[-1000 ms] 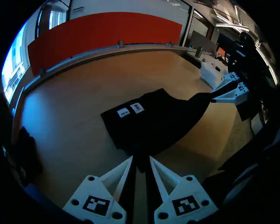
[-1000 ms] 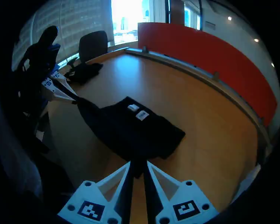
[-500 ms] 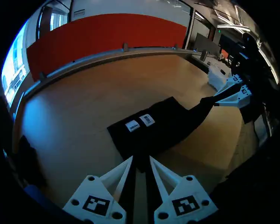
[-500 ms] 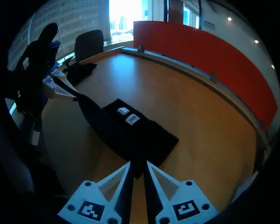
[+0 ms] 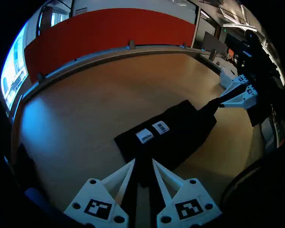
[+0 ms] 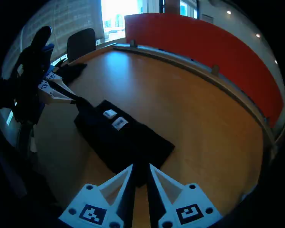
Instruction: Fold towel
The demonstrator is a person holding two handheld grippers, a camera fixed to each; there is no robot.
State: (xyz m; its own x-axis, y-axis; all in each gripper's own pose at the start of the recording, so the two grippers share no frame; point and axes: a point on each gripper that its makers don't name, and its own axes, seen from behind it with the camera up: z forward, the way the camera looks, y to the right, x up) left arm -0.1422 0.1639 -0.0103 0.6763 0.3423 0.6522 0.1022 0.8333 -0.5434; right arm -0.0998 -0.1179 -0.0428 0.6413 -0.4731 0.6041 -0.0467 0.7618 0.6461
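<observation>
Towel (image 5: 180, 125) corners sit in both hand-held tools. In its own view the left gripper (image 5: 143, 167) has its two fingers drawn in to a narrow slit, with black cloth running up between them, so it reads as clamped on the near corner. The right gripper (image 6: 141, 169) looks the same in its own view: the fingers are almost together and a dark fold is pinched between their tips. Each tool also appears in the other's view at the far end of the cloth. The right gripper's tips meet the towel's right-hand corner in the left gripper view, and the left gripper's tips meet the left-hand corner in the right gripper view.

From those two corners the towel stretches out as a long, narrow black rectangle lying on the wooden table (image 5: 104, 95), near the table's front edge. The held edge rises a little towards each gripper and the rest lies flat. Two white tags (image 5: 152, 131) sit face up on its top, near the middle.

Judging by that compact shape, the towel is probably already doubled at least once, though the layers are too dark to count. What seems left is to carry the held edge over to the far edge, lay it down square and let go.

Beyond the towel the table runs to a red partition (image 5: 104, 30). At the far left of the right gripper view are a dark bundle (image 6: 72, 70) and a chair (image 6: 81, 43).
</observation>
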